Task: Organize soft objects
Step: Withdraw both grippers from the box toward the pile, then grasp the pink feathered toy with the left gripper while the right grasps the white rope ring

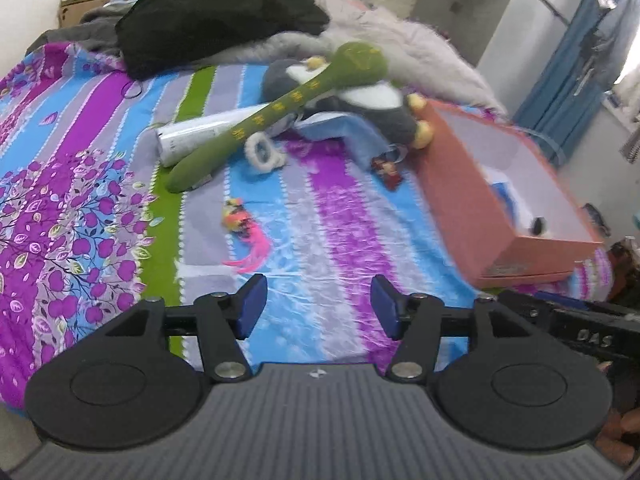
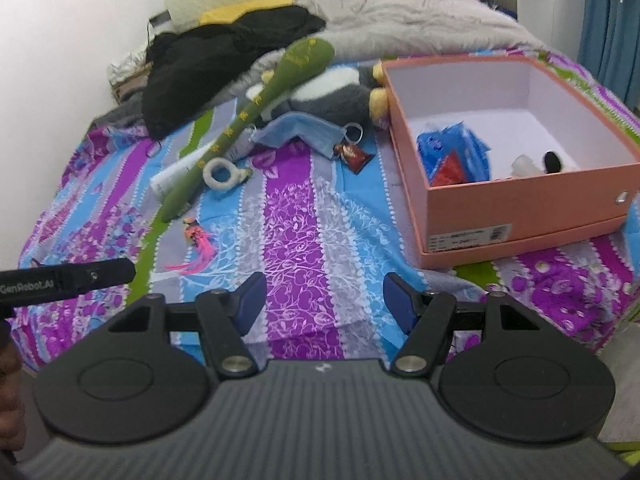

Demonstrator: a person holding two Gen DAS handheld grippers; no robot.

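left gripper (image 1: pixel 318 306): jaws apart, nothing between, I hover it over the bed's (image 1: pixel 320 240) near edge.
right gripper (image 2: pixel 324 302): jaws apart, empty, same near edge.
box (image 2: pixel 520 216): open, right side of bed, some items already inside.
club (image 1: pixel 280 110): long green plush, mid-bed, leaning on the penguin (image 1: pixel 368 108).
axis: thin end toward near-left, fat head up toward far-right.
step: I'd say reaching for a first soft thing.
how: I grab the club's shaft mid-length, jaws across the axis, lift clear before swinging to box.

Striped floral bed (image 2: pixel 304 240) under orange box (image 2: pixel 520 216), green plush club (image 2: pixel 256 108), blue mask (image 2: pixel 304 130), feather toy (image 2: pixel 198 242)
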